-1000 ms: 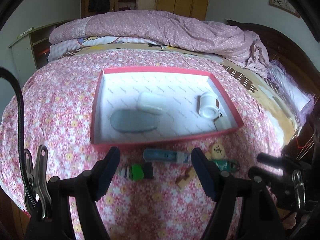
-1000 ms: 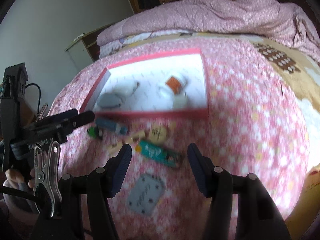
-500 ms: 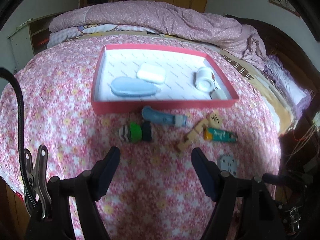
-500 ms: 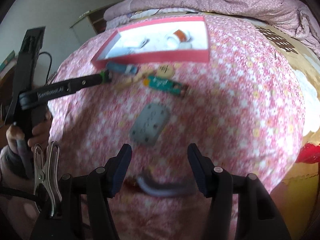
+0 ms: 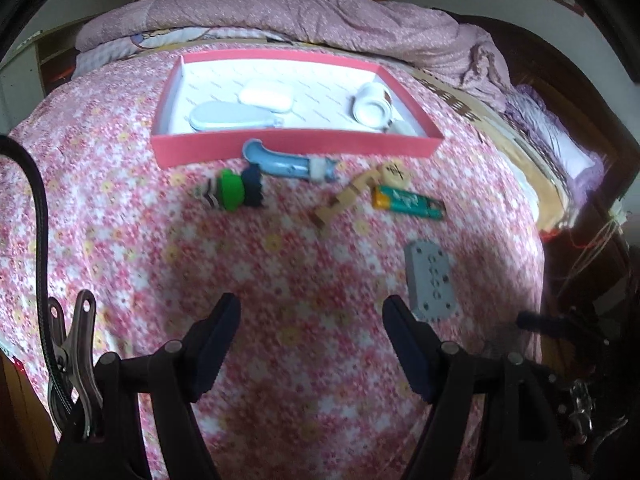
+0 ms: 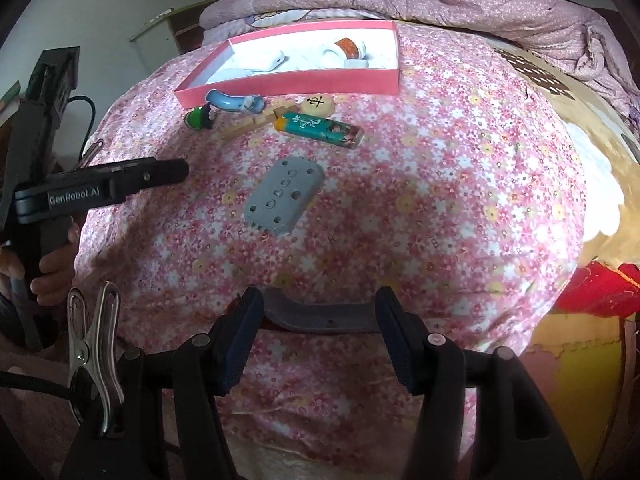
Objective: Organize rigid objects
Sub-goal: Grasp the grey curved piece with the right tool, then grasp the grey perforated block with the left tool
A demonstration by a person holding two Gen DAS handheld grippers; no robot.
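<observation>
A red-walled box (image 5: 296,147) (image 6: 288,82) with a white floor lies on the floral bedspread and holds a blue oval case (image 5: 228,116), a white case (image 5: 266,98) and a white jar (image 5: 372,106). In front of it lie a blue curved piece (image 5: 280,162), a green figure (image 5: 232,192), a wooden piece (image 5: 352,196), a teal tube (image 5: 408,202) (image 6: 320,128) and a grey perforated block (image 5: 430,282) (image 6: 286,196). My left gripper (image 5: 310,344) is open and empty above the bedspread. My right gripper (image 6: 318,334) is open, with a grey curved piece (image 6: 320,314) lying between its fingers.
A folded pink quilt (image 5: 300,16) lies along the far side of the bed. A dark wooden headboard (image 5: 568,92) stands at the right. A shelf unit (image 5: 36,60) stands at the left. Something red (image 6: 600,288) lies off the bed's right edge.
Both grippers have pulled back toward the near edge of the bed, away from the box. The grey curved piece has come into view between the right fingers.
</observation>
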